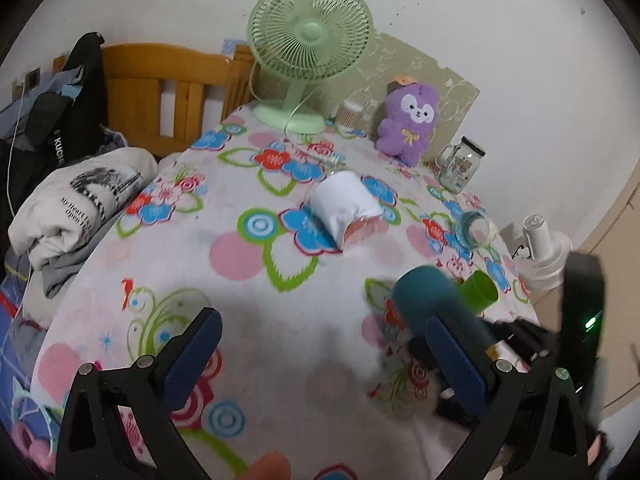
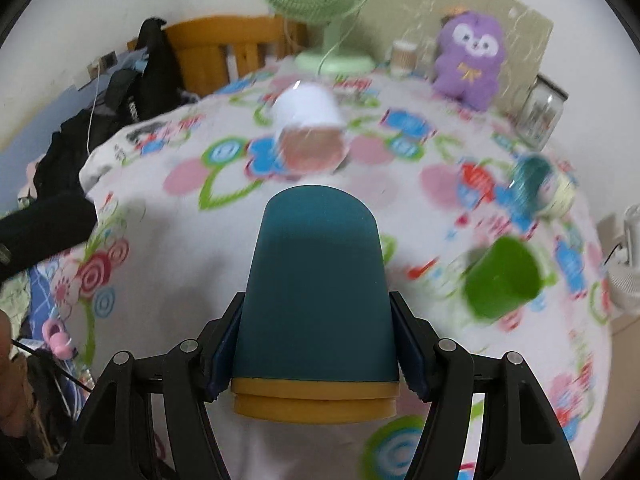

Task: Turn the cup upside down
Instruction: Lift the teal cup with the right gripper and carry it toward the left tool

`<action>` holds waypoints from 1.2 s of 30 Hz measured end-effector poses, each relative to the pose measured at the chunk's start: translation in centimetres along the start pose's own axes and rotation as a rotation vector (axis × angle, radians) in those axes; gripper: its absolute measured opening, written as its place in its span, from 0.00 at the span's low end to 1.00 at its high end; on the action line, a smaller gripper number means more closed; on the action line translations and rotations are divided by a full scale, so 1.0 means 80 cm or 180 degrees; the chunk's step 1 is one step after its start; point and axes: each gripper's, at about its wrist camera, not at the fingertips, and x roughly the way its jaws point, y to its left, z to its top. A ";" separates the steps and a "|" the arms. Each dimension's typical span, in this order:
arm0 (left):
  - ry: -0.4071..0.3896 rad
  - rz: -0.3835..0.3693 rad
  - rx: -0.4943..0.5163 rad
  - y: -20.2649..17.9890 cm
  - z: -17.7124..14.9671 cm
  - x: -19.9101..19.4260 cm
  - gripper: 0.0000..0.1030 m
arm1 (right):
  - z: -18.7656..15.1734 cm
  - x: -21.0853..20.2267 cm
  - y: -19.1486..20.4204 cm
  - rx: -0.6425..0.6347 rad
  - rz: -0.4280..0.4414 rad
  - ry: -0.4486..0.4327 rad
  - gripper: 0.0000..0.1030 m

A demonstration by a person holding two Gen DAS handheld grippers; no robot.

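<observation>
- The right claw (image 2: 316, 354) is clenched on the dark teal plastic cup with a mustard-yellow rim band (image 2: 316, 296), one blue pad pressed on each side near the rim end.
- The cup's long axis runs straight out from that claw: the yellow rim band sits nearest the wrist camera and the closed rounded base points away, toward the far side of the floral-cloth-covered counter (image 2: 192, 216). Whether the cup touches the cloth cannot be told; it looks lifted.
- Judged from this, the coming move turns on rolling the wrist until the rim faces down onto the cloth.
- The left claw (image 1: 320, 354) stands released, its jaws wide and holding nothing; the teal cup lies to its right, just past its right finger.
- The right hand is plainly the nearer one, since it already has the cup.
- Count, going outward: one teal cup in the claw; one bright green plastic cup (image 2: 502, 284) lying tipped to the right; one white paper-wrapped roll (image 2: 308, 114) lying ahead.
- Further out: one roll of clear tape (image 1: 474, 228), one glass mason jar with a handle (image 1: 458, 164), one purple plush bear (image 1: 408, 122), and one pale green desk fan (image 1: 310, 52).
</observation>
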 end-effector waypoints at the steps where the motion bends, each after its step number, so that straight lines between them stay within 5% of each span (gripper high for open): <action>1: 0.0005 0.0027 0.0011 -0.001 -0.002 -0.001 1.00 | -0.003 0.006 0.004 -0.0008 0.0002 0.0040 0.67; 5: -0.0004 0.0034 0.0000 -0.003 -0.007 -0.005 1.00 | -0.012 0.014 0.006 0.0087 0.0125 0.0134 0.68; 11: 0.0009 0.0015 0.0030 -0.010 -0.008 -0.007 1.00 | -0.013 -0.010 0.004 0.0095 0.0167 0.0002 0.85; 19: -0.0022 -0.0025 0.0066 -0.023 0.001 -0.016 1.00 | 0.000 -0.062 -0.004 0.0110 0.0287 -0.0239 0.85; 26: -0.0062 -0.0049 0.0114 -0.038 0.015 -0.013 1.00 | -0.007 -0.102 -0.014 0.0045 0.0057 -0.0376 0.85; 36: 0.0300 -0.0221 0.0246 -0.087 0.017 0.042 1.00 | -0.043 -0.119 -0.057 0.0251 -0.0066 -0.0349 0.86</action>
